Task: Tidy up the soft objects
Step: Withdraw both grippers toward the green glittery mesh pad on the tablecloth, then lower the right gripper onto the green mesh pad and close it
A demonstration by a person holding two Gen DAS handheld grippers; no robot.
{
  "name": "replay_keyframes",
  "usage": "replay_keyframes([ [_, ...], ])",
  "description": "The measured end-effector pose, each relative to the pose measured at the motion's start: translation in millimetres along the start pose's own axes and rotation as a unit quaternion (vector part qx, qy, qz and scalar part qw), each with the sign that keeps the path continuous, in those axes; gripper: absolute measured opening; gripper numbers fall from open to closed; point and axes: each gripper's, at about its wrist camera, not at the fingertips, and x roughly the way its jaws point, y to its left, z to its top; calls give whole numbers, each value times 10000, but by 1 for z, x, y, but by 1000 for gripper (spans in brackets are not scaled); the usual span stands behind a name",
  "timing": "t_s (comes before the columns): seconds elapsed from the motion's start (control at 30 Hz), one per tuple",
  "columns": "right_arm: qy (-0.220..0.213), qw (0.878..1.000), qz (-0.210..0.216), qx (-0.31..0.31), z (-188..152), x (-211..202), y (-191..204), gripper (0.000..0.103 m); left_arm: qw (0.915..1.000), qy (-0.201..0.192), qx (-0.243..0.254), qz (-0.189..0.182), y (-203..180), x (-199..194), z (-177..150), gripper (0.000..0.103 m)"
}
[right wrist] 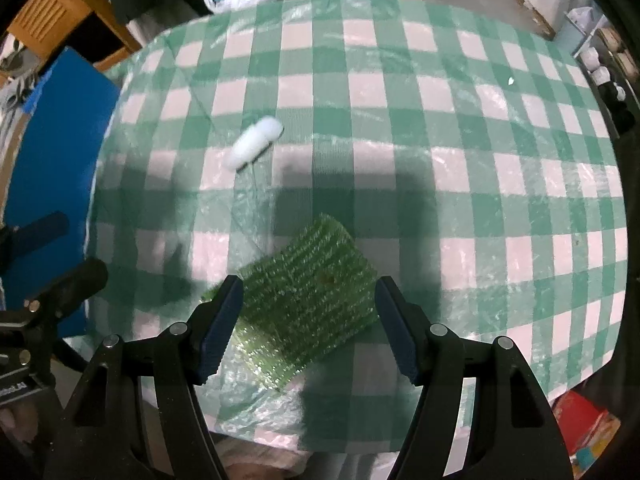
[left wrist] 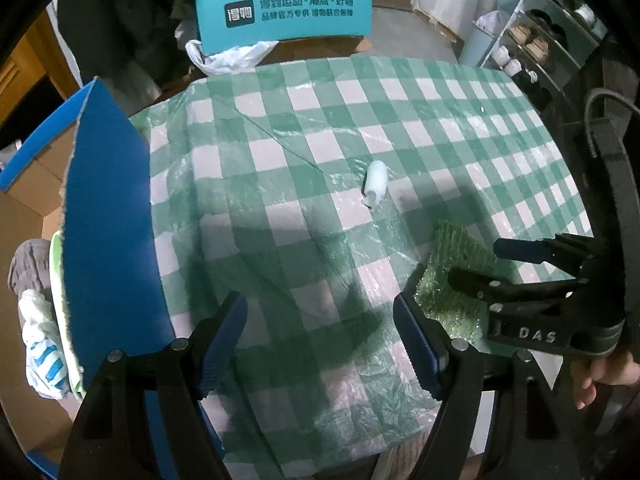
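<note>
**Green scrubbing pad under the right gripper, white roll waiting mid-table**

Green and glittery, loosely woven: scouring pad [right wrist: 308,300] lying flat near the front edge of the table [right wrist: 500,128], on the green-and-white checked plastic cloth. Probably very light, limp and springy, so likely to fold or sag once lifted by one side. Best taken across a short edge or a corner, pinched through its full thickness; open weave should give the ribbed pads good bite, little chance of slipping. Cloth beneath looks slick and wrinkled, so some risk of catching it with the lower fingertip.

Right gripper [right wrist: 308,320] hovering just over the pad, jaws wide apart, one on each side, nothing held. Contact with the pad not clear from this angle.

White oblong soft piece [left wrist: 376,186], perhaps a small foam or cotton roll, lying alone near the middle of the table, well apart from the pad. Likely featherweight and squashable; gentle grip across its narrow waist advisable.

Left gripper [left wrist: 320,344] also spread apart and empty, over the front-left part of the table, near the blue-lined cardboard box [left wrist: 108,220] beside the left edge. Cloth items [left wrist: 40,328] already lying in the box, a plausible destination for both pieces.
</note>
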Motion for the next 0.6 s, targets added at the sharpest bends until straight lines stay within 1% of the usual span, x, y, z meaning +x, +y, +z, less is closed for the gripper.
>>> replay_keyframes([
  [0.1, 139, 9999, 31, 0, -3, 10, 0, 67, 10000, 36, 70, 32, -4, 4, 1, 77],
  [0.2, 250, 9997, -39, -66, -4, 19, 0, 67, 9999, 75, 113, 38, -7, 9, 2, 77],
  [0.37, 141, 9994, -205, -234, -4, 23, 2, 67, 9998, 170, 107, 41, -8, 20, 2, 77],
  [0.47, 42, 9983, -472, -334, 0, 26, 0, 68, 9997, 216, 69, 52, -6, 27, 3, 77],
  [0.6, -58, 9977, -616, -270, 9, 30, -9, 68, 9997, 243, -24, 47, -3, 34, 6, 77],
])
